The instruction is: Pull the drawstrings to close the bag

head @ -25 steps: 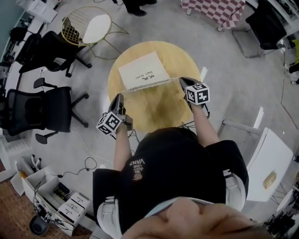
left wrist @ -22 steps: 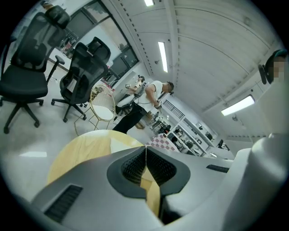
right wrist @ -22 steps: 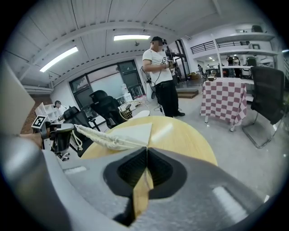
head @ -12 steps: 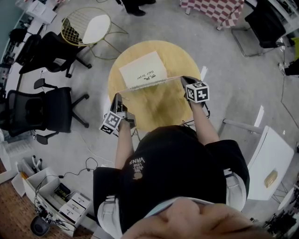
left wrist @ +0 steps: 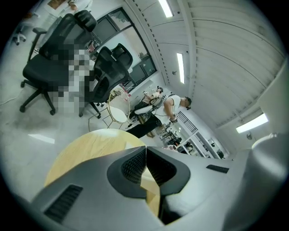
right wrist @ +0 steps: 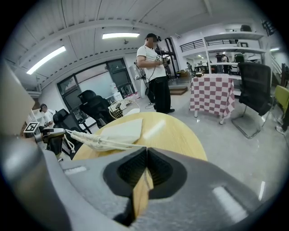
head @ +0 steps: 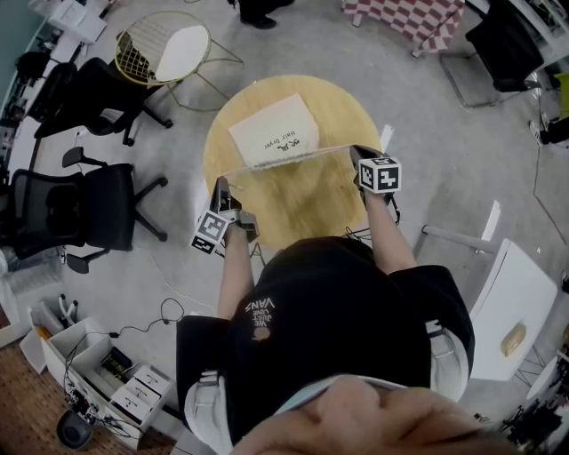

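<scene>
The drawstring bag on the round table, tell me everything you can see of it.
The bag is flat, off-white cloth with small dark print, lying on the round wooden table. Its near edge, the mouth, is gathered; white drawstrings run taut from it to the shut left gripper and right gripper.

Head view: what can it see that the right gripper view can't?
Only the head view: the wearer's black shirt and boxes on the floor. Only the right gripper view: a standing person's top half and ceiling lights. Both: the bag on the table, its drawstring stretched from the left gripper to the right gripper, and the checked cloth.
</scene>
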`<state>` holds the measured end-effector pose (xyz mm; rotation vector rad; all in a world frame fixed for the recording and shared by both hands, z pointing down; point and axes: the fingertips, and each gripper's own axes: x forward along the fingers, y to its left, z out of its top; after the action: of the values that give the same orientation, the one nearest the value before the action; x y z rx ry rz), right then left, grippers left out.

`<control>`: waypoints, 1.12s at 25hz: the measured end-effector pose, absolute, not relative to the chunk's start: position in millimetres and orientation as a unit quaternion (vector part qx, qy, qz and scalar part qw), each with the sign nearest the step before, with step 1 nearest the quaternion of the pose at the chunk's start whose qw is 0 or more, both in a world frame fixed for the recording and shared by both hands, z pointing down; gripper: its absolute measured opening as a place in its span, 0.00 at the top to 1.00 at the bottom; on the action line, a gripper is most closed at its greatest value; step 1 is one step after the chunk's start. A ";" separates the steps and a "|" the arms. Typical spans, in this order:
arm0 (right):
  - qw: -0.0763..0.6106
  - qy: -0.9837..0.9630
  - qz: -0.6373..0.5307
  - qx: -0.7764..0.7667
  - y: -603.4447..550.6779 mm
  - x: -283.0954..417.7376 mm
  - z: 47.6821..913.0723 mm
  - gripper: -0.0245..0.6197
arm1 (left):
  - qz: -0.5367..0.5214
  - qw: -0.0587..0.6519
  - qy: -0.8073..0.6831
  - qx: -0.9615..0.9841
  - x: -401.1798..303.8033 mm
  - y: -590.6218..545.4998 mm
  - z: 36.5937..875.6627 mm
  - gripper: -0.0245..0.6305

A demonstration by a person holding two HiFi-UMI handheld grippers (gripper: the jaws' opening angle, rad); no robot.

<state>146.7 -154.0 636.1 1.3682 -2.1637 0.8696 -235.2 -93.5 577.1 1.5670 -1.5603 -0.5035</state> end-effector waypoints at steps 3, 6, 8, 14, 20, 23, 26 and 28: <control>0.216 -0.775 0.324 0.498 -151.5 150.0 642.5 0.96 | -0.208 0.430 -0.628 0.614 -240.0 -92.1 584.7 0.94; 0.221 -0.770 0.328 0.501 -148.4 155.1 645.2 0.96 | -0.212 0.434 -0.633 0.605 -240.9 -90.5 588.5 0.94; 0.219 -0.768 0.332 0.501 -147.9 156.9 647.3 0.96 | -0.213 0.436 -0.636 0.600 -243.2 -90.5 590.6 0.94; 0.213 -0.759 0.348 0.507 -140.7 166.4 655.6 0.96 | -0.205 0.439 -0.645 0.591 -250.5 -82.1 600.0 0.94; 0.223 -0.746 0.349 0.522 -136.5 175.5 662.0 0.96 | -0.202 0.450 -0.648 0.580 -253.7 -77.7 612.7 0.94; 0.219 -0.744 0.353 0.523 -134.0 176.6 664.2 0.96 | -0.200 0.455 -0.650 0.575 -254.3 -74.8 618.0 0.94; 0.215 -0.737 0.363 0.529 -131.1 181.4 667.5 0.96 | -0.202 0.458 -0.650 0.571 -255.3 -72.9 620.7 0.94; 0.211 -0.733 0.370 0.530 -129.9 182.9 669.4 0.96 | -0.203 0.460 -0.651 0.569 -257.5 -72.3 621.8 0.94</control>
<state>182.9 -129.9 669.4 1.4733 -2.0376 1.0268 -257.5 -72.3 621.8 1.3993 -1.6014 -0.5005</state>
